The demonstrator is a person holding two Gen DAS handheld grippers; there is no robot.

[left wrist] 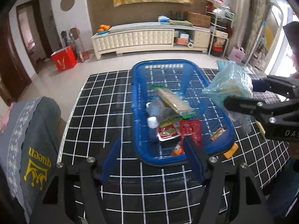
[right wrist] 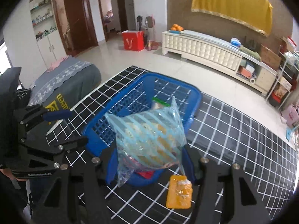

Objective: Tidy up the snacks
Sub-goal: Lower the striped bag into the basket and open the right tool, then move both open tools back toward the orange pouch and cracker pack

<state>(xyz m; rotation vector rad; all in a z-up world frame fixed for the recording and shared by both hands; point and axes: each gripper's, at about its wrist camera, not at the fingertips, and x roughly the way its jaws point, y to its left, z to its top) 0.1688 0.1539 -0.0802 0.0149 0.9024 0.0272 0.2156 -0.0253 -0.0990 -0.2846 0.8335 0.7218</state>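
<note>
With our right gripper (right wrist: 149, 166) we pinch the blue-striped snack bag (right wrist: 149, 134) and hold it above the blue basket (left wrist: 139, 100), probably to drop it among the other snacks, while our left gripper (left wrist: 151, 158) waits spread apart and empty near its front rim.

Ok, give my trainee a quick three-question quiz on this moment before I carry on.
1. True or false: the right gripper holds a striped light-blue clear plastic snack bag.
2. What lies on the black white-grid tablecloth just outside the blue plastic slotted basket? A) red pouch B) orange-yellow flat packet C) bottle
3. Fill in: the left gripper is ____ and holds nothing.

Key:
1. True; its fingers are clamped on the bag, above the basket's near end.
2. B, the orange-yellow flat packet.
3. Open.
</note>
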